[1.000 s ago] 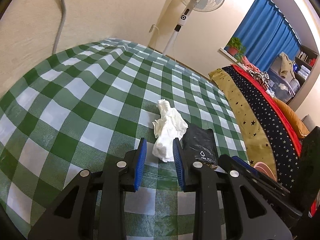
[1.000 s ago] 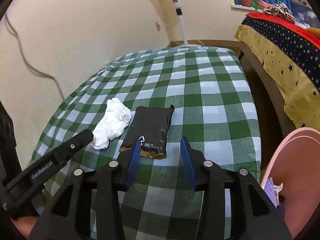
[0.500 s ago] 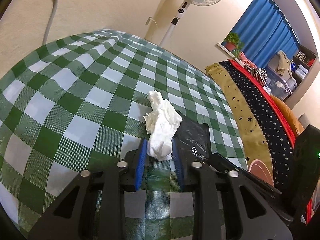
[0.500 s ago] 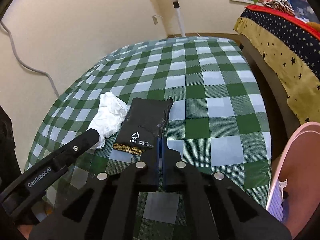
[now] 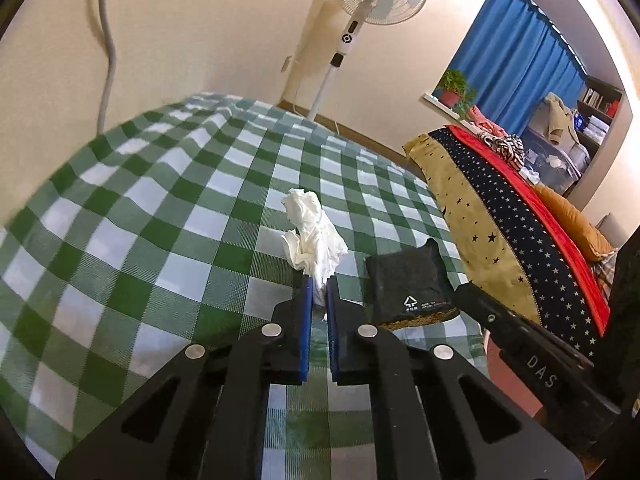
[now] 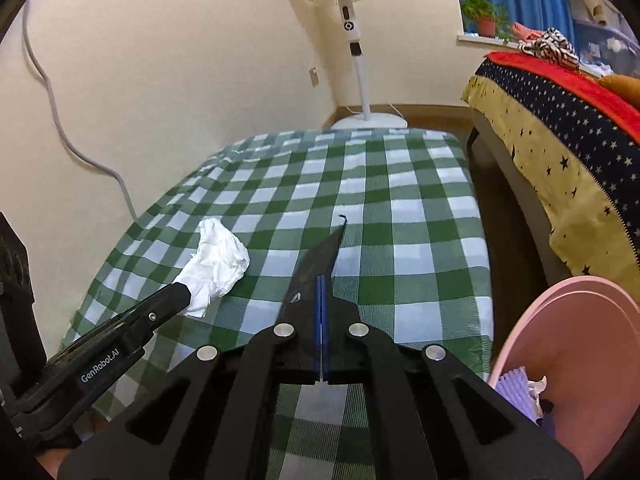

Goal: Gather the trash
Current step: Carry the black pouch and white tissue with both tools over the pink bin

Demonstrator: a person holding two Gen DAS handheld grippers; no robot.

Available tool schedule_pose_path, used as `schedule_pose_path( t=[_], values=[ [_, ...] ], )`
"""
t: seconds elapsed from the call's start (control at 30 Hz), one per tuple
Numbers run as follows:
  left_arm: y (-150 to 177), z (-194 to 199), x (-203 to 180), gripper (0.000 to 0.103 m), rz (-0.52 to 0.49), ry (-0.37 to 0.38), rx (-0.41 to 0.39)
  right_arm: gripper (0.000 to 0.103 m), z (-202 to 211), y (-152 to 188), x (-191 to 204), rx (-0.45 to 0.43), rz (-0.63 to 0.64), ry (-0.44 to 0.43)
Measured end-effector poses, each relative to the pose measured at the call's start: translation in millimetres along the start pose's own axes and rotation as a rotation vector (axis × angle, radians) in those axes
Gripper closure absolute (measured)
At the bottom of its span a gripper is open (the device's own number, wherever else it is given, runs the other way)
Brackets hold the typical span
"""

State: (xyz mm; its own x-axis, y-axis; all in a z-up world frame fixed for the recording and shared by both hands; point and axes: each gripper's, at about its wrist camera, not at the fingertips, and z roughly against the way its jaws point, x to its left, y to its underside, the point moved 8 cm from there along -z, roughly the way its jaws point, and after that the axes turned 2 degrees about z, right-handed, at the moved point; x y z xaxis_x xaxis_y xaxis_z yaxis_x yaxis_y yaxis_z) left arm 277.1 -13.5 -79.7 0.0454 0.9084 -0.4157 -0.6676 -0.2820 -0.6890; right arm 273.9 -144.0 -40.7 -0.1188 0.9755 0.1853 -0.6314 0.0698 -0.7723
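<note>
My left gripper [image 5: 319,286] is shut on the near end of a crumpled white tissue [image 5: 314,234], held off the green checked tablecloth [image 5: 160,216]. The tissue also shows in the right wrist view [image 6: 218,258] with the left gripper [image 6: 180,294] on it. My right gripper [image 6: 321,284] is shut on the edge of a black snack wrapper [image 6: 320,258], lifted and seen edge-on. In the left wrist view the wrapper [image 5: 406,276] is tilted up to the right of the tissue.
A pink bin [image 6: 568,364] with some trash inside stands at the table's right side. A bed with a star-patterned cover [image 6: 560,152] lies to the right. A standing fan [image 6: 348,8] is beyond the table's far edge by the wall.
Both grippers have shut, the left on the tissue and the right on the wrapper, and both pieces have been lifted off the cloth.
</note>
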Motion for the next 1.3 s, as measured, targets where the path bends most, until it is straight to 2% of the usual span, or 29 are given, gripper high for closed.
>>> schedule_pose_path(
  t=[0.37, 0.73, 0.83, 1.07, 1.3],
  values=[
    [3, 39, -16, 0.096, -0.072, -0.011, -0.027, 0.103, 48, -1, 0, -0.049, 0.033, 0.026],
    [15, 68, -32, 0.096, -0.111, 0.013, -0.030, 0.103, 96, 3, -12, -0.068, 0.033, 0.039],
    [22, 71, -33, 0.096, -0.112, 0.016, -0.020, 0.103, 89, 15, -21, -0.015, 0.007, 0.032],
    [28, 73, -29, 0.096, -0.083, 0.026, -0.014, 0.080, 54, 48, -41, 0.085, -0.066, 0.037],
    [25, 73, -24, 0.096, -0.062, 0.032, -0.021, 0.079, 16, 63, -49, 0.147, -0.095, 0.055]
  ],
)
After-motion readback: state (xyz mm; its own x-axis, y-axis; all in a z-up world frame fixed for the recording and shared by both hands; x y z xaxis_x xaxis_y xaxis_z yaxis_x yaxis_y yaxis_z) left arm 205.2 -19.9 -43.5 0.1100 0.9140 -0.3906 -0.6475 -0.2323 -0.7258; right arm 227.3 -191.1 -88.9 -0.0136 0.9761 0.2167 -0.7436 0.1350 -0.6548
